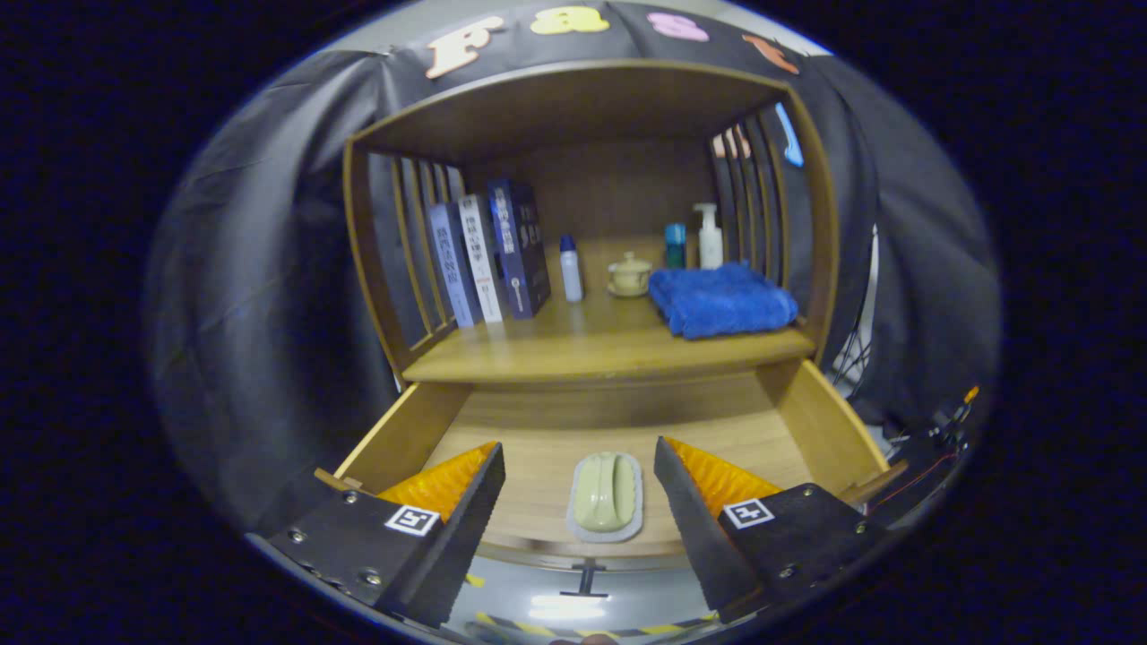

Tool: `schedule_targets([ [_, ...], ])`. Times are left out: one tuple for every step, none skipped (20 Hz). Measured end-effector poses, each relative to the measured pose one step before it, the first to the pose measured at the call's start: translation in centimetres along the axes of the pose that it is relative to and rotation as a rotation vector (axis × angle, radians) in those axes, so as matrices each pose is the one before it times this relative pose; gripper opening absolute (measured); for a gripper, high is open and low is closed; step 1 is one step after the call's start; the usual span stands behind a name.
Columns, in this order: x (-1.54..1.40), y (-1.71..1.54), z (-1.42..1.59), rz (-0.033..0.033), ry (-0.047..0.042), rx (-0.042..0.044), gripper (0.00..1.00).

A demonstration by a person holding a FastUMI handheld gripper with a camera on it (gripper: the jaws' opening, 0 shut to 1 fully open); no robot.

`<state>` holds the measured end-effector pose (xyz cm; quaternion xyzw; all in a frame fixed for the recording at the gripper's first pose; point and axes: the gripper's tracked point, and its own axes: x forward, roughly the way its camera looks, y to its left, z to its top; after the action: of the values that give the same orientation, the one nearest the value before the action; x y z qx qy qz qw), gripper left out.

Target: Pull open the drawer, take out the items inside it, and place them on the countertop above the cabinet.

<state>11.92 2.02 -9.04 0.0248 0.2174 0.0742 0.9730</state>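
Your claw (578, 457) is spread wide and holds nothing, its left finger (470, 488) over the open drawer (403, 439) near its left wall, with the books (488, 255) far beyond on the countertop (573, 345). Between the two fingers, just ahead of the tips, the pale soap bar (605, 491) lies in its shallow dish (606, 530) on the drawer floor, close to the front edge. Going right, past the right finger (685, 497), the folded blue towel (721, 300) fills that side of the countertop, so if you pinch only the rounded bar it may well slip, and a tilted dish could shed it or catch the shelf edge.
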Motion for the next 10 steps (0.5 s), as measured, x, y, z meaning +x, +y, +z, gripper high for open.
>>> schedule_targets([
  [1.532,-0.111,-0.41,0.00535,0.05424,0.0094,1.0],
  [1.497,-0.231,-0.073,-0.00007,0.02576,0.00796,1.0],
  [1.337,-0.376,-0.327,-0.01873,0.03811,-0.01063,1.0],
  [0.952,-0.555,-0.07,-0.02567,0.02012,-0.01967,0.99],
  [1.039,-0.479,-0.354,-0.01512,0.02103,-0.02479,1.0],
  [0.915,-0.199,-0.417,-0.00998,0.02747,-0.01991,1.0],
  [0.906,-0.191,-0.598,-0.00561,0.03672,-0.00957,0.99],
  [0.932,0.292,-0.652,0.00914,0.03551,-0.00309,0.99],
  [0.502,0.032,-0.546,0.00487,0.02864,0.0046,0.95],
  [0.718,-0.005,-0.371,-0.00277,0.02383,0.01042,0.85],
])
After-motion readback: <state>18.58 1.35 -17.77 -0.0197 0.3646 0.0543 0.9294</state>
